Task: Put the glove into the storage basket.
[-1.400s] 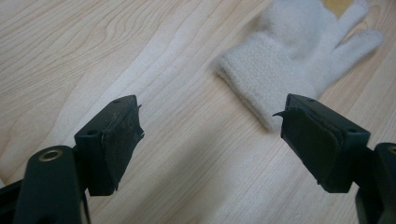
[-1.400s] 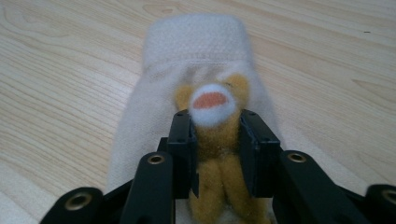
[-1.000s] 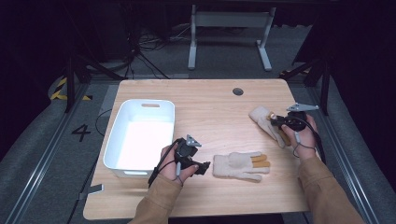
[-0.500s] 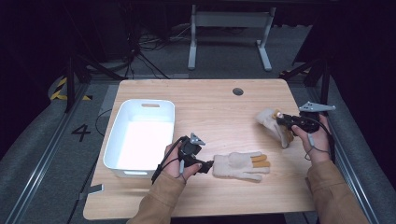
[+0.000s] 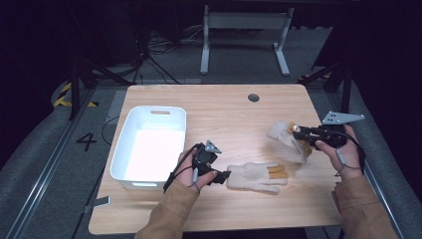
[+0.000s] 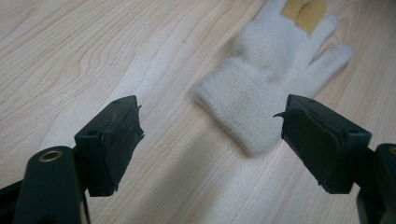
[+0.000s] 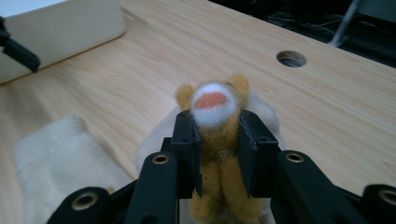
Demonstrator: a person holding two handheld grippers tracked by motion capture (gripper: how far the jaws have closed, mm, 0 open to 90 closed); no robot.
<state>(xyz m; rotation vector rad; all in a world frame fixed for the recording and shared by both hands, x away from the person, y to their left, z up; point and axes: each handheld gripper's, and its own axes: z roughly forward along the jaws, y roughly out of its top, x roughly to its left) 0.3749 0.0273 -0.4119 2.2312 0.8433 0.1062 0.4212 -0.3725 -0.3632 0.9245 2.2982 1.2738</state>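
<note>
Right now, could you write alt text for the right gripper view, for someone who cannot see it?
The right gripper, seen from just behind its two black jaws, is clamped on a cream and mustard-yellow glove held above a wooden table. A second cream glove lies blurred at lower left, and a white bin stands at upper left.

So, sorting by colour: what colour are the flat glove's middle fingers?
Mustard yellow; clearest in left gripper view.

We count two cream gloves: one lying flat on the table, the flat glove, and one lifted glove held up at the right. We see one white bin, one table and two grippers.
</note>
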